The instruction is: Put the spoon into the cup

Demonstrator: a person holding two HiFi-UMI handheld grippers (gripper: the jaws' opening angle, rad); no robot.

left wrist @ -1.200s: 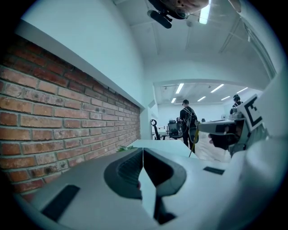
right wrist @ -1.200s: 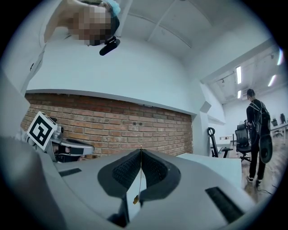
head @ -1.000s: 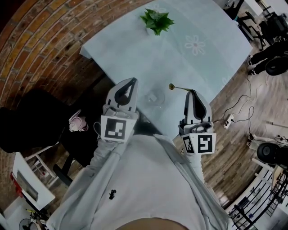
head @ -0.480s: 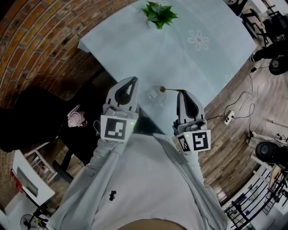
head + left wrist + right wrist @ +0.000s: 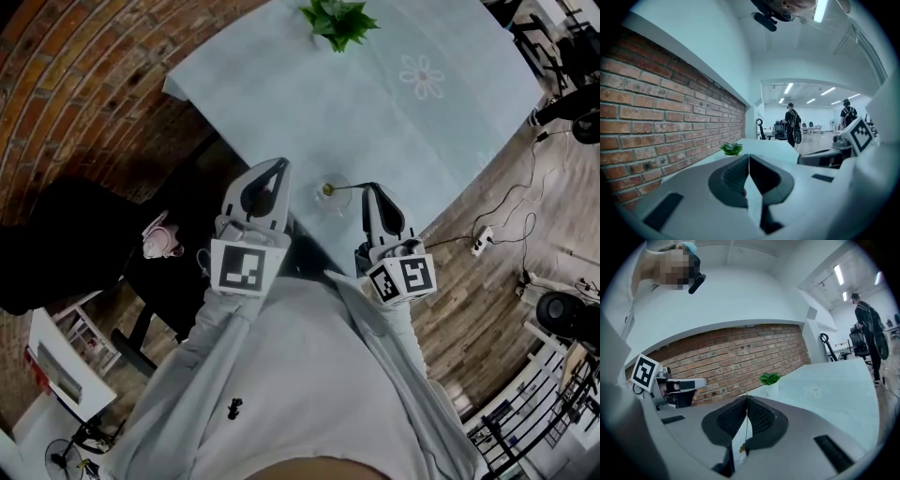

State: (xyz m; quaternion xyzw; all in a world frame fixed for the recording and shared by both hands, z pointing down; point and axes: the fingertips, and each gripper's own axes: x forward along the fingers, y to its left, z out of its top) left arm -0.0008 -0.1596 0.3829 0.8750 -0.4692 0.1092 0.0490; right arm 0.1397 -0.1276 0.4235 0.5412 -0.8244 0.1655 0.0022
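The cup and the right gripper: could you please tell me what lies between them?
Only the spoon: in the head view its handle runs from the shut right gripper to the cup, bowl end over it.

Head view: dim, cool cast, strong fisheye; brick wall (image 5: pixel 75 84) and floor (image 5: pixel 487 281) bow at the edges. Tabletop (image 5: pixel 309 94) brightest, evenly lit. Gripper views: dark round vignette, curved lines. Ceiling strip lights (image 5: pixel 789 87) glare in far room; nearer tube (image 5: pixel 819 9) overexposed at top edge. Left hand-held gripper (image 5: pixel 749 158) near lens, soft focus.
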